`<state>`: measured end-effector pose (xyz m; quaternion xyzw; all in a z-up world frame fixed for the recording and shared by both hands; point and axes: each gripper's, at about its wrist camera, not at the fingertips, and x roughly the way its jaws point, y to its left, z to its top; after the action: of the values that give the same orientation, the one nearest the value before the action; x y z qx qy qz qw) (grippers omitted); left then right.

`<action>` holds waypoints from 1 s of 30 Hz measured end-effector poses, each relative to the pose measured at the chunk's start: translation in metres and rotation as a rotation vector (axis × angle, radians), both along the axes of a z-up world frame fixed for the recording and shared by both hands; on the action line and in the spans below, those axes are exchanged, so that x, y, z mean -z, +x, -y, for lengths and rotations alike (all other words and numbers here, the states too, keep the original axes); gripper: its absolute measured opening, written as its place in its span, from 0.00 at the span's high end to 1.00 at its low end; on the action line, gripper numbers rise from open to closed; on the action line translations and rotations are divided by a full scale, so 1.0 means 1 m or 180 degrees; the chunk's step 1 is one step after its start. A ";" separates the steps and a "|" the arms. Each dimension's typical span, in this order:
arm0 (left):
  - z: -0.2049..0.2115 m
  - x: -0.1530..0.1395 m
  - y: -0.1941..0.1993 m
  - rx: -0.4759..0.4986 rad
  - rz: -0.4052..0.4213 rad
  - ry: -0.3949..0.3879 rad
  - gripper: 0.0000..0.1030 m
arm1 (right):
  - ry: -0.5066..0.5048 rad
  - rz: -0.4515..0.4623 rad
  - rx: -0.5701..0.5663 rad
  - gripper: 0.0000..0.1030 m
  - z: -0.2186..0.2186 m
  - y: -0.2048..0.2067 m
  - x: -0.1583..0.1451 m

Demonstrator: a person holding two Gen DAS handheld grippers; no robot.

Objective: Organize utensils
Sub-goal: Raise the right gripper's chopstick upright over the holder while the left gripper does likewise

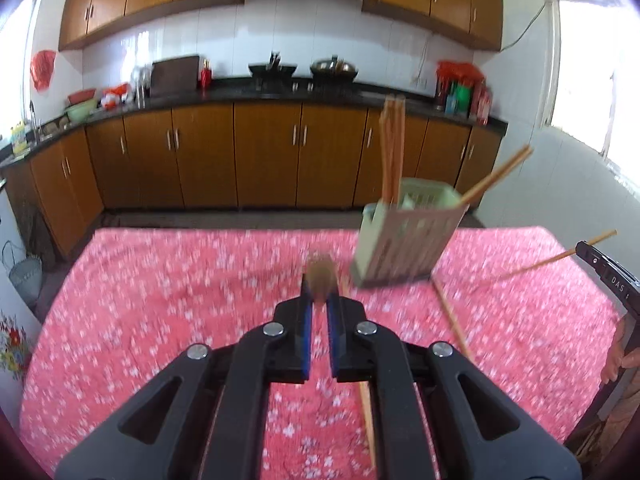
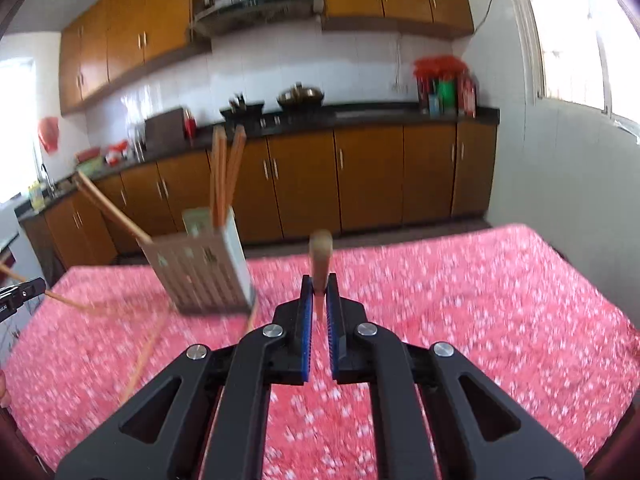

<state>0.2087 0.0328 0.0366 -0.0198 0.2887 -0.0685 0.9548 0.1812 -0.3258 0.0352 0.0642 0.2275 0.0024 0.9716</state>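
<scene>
- The left hand-held gripper [image 1: 319, 300] is clamped on a wooden chopstick [image 1: 320, 280], which sticks out forward between the blue pads and is blurred.
- The right hand-held gripper [image 2: 319, 294] is likewise closed on a chopstick [image 2: 320, 258], whose thicker end points forward past the fingertips.
- Both hand-held grippers hang above a table covered with a red floral tablecloth [image 1: 160, 312].
- A pale green slatted utensil holder [image 1: 408, 236] stands on the table near its far edge, to the right of the left hand-held gripper and to the left of the right one.
- Several chopsticks [image 1: 392, 148] stand nearly upright in the holder's left end; one more [image 1: 496, 178] leans out over its right rim in the left wrist view.
- A loose chopstick [image 1: 452, 316] lies on the cloth just in front of the holder, and another [image 1: 366, 416] lies partly under the left hand-held gripper's frame.
- In the left wrist view the right hand-held gripper's black tip shows at the right edge with its chopstick [image 1: 560, 256] crossing it.
- Behind the table runs a kitchen counter [image 1: 280, 94] with brown cabinets, two woks on a stove and a range hood above.
</scene>
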 end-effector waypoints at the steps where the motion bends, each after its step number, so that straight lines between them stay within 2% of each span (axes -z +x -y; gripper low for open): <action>1: 0.002 -0.007 0.000 0.0030 0.0031 -0.0022 0.92 | 0.0040 0.0036 -0.0026 0.93 0.001 -0.001 -0.006; 10: 0.027 -0.072 -0.008 0.0373 0.0410 -0.0232 0.92 | 0.0349 0.0508 -0.0471 0.93 -0.014 -0.015 -0.077; 14: 0.044 -0.098 -0.002 0.0345 0.0702 -0.0309 0.92 | 0.0364 0.0765 -0.0593 0.93 -0.028 -0.015 -0.104; 18: 0.059 -0.125 0.016 0.0229 0.1000 -0.0429 0.92 | 0.0335 0.0877 -0.0608 0.93 -0.041 0.001 -0.118; 23: 0.072 -0.132 0.047 0.0065 0.1224 -0.0457 0.92 | 0.0262 0.0742 -0.0628 0.93 -0.056 0.036 -0.115; 26: 0.081 -0.118 0.069 0.0020 0.1206 -0.0394 0.92 | 0.0282 0.0541 -0.0627 0.93 -0.060 0.058 -0.103; 30: 0.087 -0.095 0.095 0.0016 0.1056 -0.0407 0.92 | 0.0324 0.0296 -0.0624 0.93 -0.066 0.080 -0.085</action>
<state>0.3036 -0.0542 0.1320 -0.0682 0.1222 -0.0915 0.9859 0.2616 -0.2602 0.1205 0.0908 0.1870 0.1120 0.9717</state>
